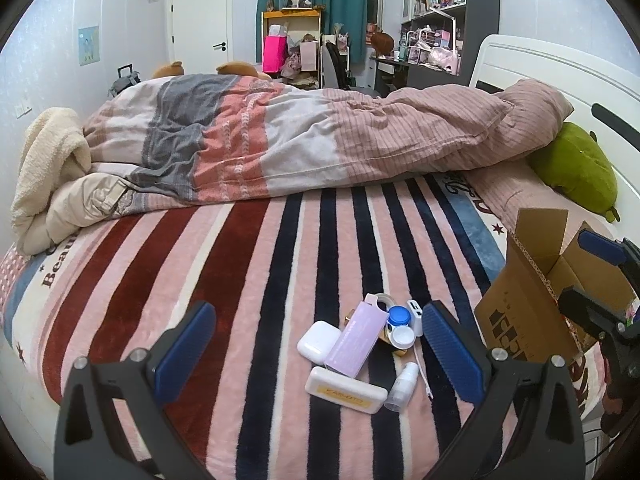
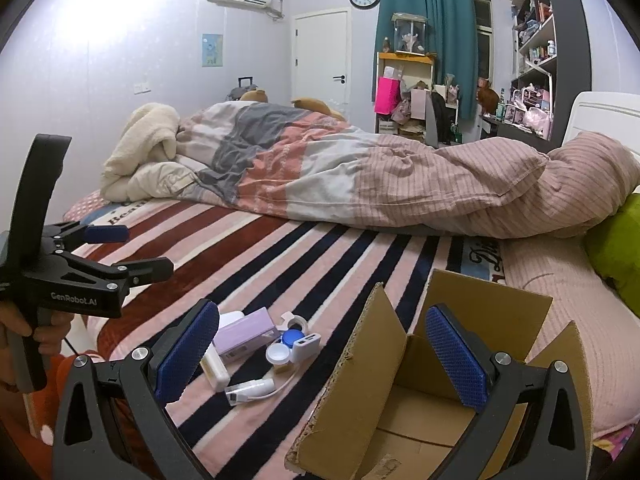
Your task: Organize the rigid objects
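A pile of small items lies on the striped blanket: a white earbud case [image 1: 318, 340], a lilac box [image 1: 357, 338] [image 2: 246, 336], a white case with a yellow label [image 1: 346, 389], a small spray bottle [image 1: 402, 386] [image 2: 250, 390], a blue-and-white lens case [image 1: 400, 326] [image 2: 286, 346], a white charger [image 1: 415, 316] [image 2: 306, 346] and a tape roll [image 2: 296, 322]. My left gripper [image 1: 316, 354] is open and empty, its jaws on either side of the pile. My right gripper [image 2: 322, 358] is open and empty above the open cardboard box [image 2: 420, 396] [image 1: 528, 300].
A rolled duvet [image 1: 300, 140] lies across the bed behind the pile. A green plush [image 1: 576, 168] sits by the white headboard [image 1: 560, 76]. The bed's front edge is just below the pile. The left gripper shows in the right wrist view [image 2: 120, 252].
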`<state>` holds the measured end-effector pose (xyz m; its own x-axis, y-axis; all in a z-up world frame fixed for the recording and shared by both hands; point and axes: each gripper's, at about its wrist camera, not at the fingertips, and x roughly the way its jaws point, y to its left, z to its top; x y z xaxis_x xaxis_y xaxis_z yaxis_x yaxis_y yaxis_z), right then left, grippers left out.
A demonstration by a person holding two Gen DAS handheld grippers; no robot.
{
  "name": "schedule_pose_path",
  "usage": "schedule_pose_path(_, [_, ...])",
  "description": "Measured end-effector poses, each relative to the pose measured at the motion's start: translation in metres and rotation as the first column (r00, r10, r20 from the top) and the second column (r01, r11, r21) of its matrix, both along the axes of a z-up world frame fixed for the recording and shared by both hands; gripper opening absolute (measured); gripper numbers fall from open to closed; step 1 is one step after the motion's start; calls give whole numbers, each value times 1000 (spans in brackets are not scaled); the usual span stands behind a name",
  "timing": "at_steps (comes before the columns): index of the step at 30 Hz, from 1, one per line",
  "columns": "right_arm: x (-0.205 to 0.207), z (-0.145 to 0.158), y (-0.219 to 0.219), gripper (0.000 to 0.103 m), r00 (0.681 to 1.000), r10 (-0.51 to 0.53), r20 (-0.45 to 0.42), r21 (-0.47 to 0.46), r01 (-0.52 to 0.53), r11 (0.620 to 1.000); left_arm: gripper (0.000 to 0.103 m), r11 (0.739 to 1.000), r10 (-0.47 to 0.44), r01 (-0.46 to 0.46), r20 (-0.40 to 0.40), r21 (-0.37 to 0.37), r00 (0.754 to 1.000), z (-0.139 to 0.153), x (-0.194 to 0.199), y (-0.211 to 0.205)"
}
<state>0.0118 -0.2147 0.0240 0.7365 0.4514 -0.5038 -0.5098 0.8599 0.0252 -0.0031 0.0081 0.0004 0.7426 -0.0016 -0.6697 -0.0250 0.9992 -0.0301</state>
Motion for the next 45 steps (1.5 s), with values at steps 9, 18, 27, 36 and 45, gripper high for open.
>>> schedule_pose_path(9, [0, -3, 6, 103, 1000, 9, 3, -2, -9, 1000, 102, 1000, 4, -4, 1, 1, 1000, 0, -1, 1])
schedule_pose_path(18, [-1, -3, 6, 103, 1000, 11, 9, -8, -11, 1000, 102, 1000, 4, -4, 1, -2, 1000, 0, -1, 0])
schedule_pose_path(27, [-1, -2, 7, 103, 1000, 18, 9, -13, -18, 1000, 102, 1000, -1, 1, 0, -11, 1000, 2, -1, -1])
schedule_pose_path(36, [-1, -1, 8, 103, 1000, 17, 8, -13, -17, 1000, 102, 1000, 0, 0, 1, -15, 1000, 2, 0, -2])
schedule_pose_path(45, [-1, -2, 9, 103, 1000, 17, 7, -15, -17, 1000, 102, 1000, -1, 1, 4, -17, 1000, 2, -1, -2])
